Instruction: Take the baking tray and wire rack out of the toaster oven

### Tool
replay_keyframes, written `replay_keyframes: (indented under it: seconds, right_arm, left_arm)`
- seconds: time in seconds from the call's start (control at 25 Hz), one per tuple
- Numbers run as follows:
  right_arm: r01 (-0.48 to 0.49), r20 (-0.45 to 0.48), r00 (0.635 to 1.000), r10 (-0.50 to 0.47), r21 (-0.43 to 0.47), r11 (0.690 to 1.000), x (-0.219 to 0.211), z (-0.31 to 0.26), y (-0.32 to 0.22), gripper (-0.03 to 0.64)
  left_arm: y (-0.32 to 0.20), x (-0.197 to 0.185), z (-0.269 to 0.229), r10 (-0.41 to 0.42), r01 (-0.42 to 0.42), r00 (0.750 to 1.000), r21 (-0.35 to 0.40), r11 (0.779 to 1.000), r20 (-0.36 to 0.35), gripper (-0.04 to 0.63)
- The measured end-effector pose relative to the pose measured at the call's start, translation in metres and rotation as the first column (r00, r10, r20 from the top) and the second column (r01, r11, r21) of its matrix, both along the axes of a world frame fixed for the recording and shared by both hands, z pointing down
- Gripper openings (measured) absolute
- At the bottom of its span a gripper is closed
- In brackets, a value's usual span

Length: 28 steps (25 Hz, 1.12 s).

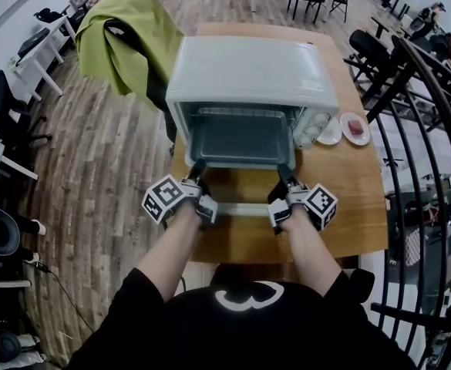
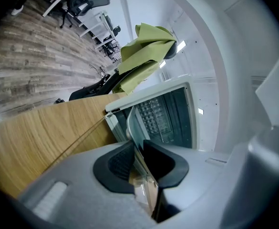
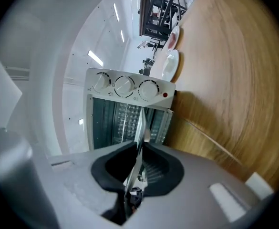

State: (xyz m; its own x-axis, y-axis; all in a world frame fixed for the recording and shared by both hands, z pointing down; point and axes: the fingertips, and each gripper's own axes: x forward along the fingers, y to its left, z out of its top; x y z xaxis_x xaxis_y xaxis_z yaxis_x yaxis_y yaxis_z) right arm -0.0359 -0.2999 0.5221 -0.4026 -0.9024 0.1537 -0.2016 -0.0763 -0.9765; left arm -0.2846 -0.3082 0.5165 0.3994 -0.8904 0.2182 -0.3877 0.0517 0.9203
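Observation:
A white toaster oven (image 1: 250, 72) stands on the wooden table (image 1: 348, 191) with its door folded down toward me; the door handle (image 1: 240, 208) lies between my hands. A grey baking tray (image 1: 240, 139) sticks partly out of the oven mouth. My left gripper (image 1: 197, 173) is shut on the tray's near left corner, my right gripper (image 1: 286, 176) on its near right corner. In the left gripper view the tray's thin edge (image 2: 129, 128) runs between the pads of that gripper (image 2: 138, 162). The right gripper (image 3: 138, 163) clamps the tray's edge (image 3: 140, 125) too. Wire rack bars (image 1: 244, 112) show above the tray inside.
A green cloth (image 1: 129, 37) hangs over a chair left of the oven. Two small plates (image 1: 355, 127) sit on the table right of the oven, one with something red. A black railing (image 1: 433, 129) runs along the right. The table's near edge is just behind my hands.

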Motion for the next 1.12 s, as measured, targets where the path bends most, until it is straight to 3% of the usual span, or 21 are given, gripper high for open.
replay_keyframes:
  seconds: [0.72, 1.12]
  right_arm:
    - [0.029, -0.05, 0.998, -0.028, 0.028, 0.999, 0.003, -0.007, 0.052, 0.041]
    - [0.06, -0.094, 0.994, -0.052, 0.09, 0.994, 0.004, -0.026, 0.088, 0.041]
  left_arm:
    - [0.055, 0.003, -0.007, 0.001, -0.002, 0.999, 0.017, 1.0, 0.053, 0.069]
    - [0.095, 0.005, -0.021, -0.001, -0.005, 0.996, 0.061, 0.998, 0.094, 0.072]
